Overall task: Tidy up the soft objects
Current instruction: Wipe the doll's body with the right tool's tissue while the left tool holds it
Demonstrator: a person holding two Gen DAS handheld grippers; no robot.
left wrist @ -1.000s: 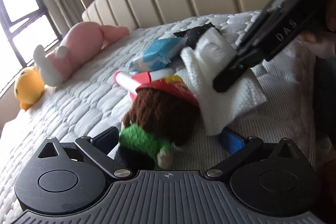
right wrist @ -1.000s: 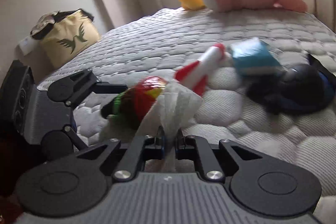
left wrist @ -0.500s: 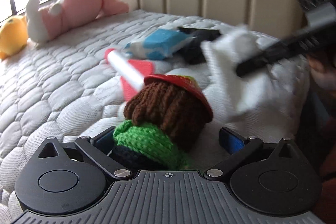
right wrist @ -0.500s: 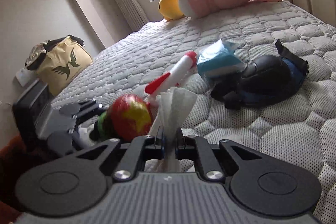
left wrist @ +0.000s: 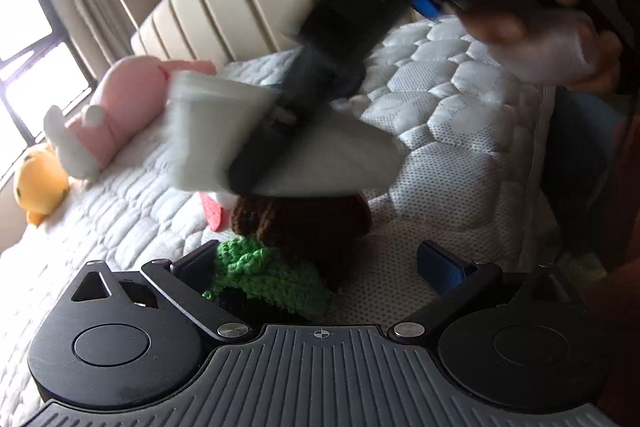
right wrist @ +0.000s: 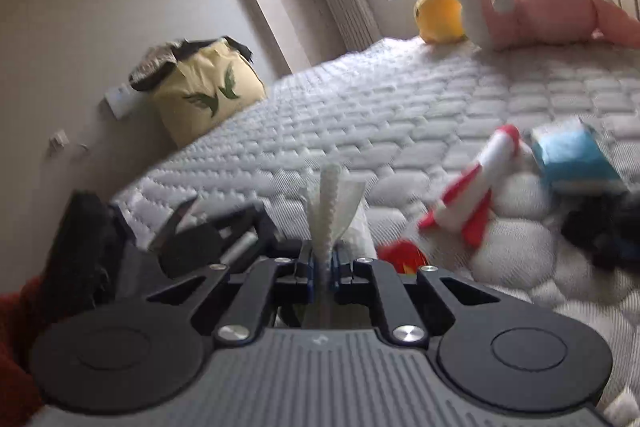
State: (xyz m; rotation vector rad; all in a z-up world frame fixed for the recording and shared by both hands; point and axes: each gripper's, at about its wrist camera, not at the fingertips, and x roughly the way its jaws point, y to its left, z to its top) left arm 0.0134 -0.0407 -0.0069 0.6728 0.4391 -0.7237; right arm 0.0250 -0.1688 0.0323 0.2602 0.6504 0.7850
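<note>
Tissue (right wrist: pixel 334 211) sits pinched between the fingers of my right gripper (right wrist: pixel 325 269), whose jaws are drawn in narrow on the white sheet so that it stands up in a pleated fan just ahead of the tips. From my left wrist view the same sheet hangs blurred over the crocheted doll (left wrist: pixel 296 223), a brown-haired figure with a green knitted collar lying at the near edge of the mattress (left wrist: pixel 460 115). My left gripper (left wrist: pixel 320 267) has its fingers spread wide to either side of that doll; I cannot tell whether the left finger touches the green yarn, and the right finger is clear of it. Pale lettering runs along the dark body of the right gripper, but the blur leaves it unreadable to me. In the right wrist view a red and white rocket toy (right wrist: pixel 476 195) lies toward the mattress's right side, with a blue and white tissue packet (right wrist: pixel 576 159) just beside it and a dark object past that, too smeared to name. Near the far edge under the window rest a pink plush (right wrist: pixel 536 11) and a yellow plush (right wrist: pixel 438 13), touching each other. Beyond the mattress's left edge stands a cream bag (right wrist: pixel 208 95) printed with dark green birds; I see no words on it.
</note>
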